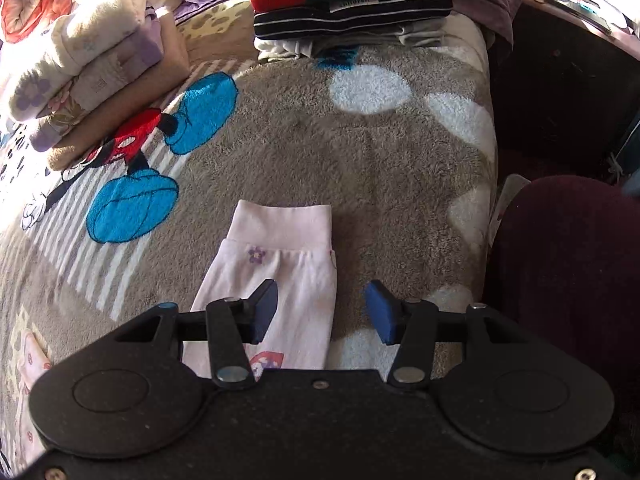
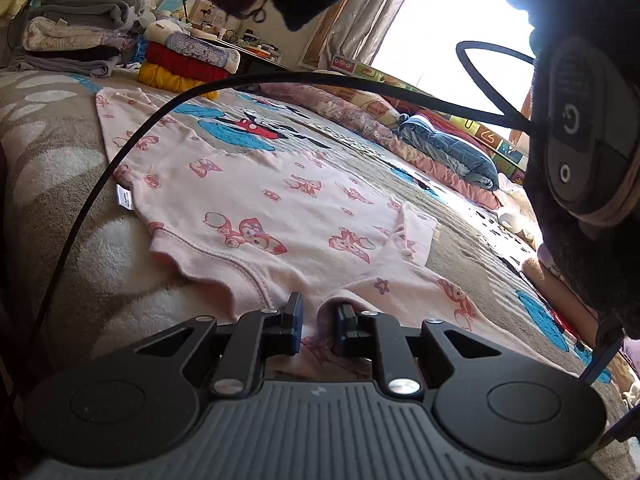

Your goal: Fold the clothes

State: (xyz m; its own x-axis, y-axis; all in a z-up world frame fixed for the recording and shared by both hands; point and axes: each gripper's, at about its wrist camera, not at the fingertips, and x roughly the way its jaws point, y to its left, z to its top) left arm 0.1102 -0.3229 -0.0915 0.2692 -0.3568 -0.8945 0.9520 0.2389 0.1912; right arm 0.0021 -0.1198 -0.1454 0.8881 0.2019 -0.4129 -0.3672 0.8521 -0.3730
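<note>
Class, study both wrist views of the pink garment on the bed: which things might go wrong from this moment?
1. The right gripper has only a small bunch of the pink garment between its fingers; a lift might slip.
2. The black cable crosses that view and could snag the fabric.
3. The left gripper is open over the sleeve, so the far side may drag.

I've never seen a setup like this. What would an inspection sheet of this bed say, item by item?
Surface: grey blanket with a cartoon mouse print.
Job's things: pink top spread flat; its sleeve lies under the left gripper.
Clutter: folded stacks at the blanket's far edge.
Grippers: left gripper open above the sleeve; right gripper nearly closed around a fold of the top.
Cables: black cable arcs over the top.
Surroundings: bright window, bedding.
</note>
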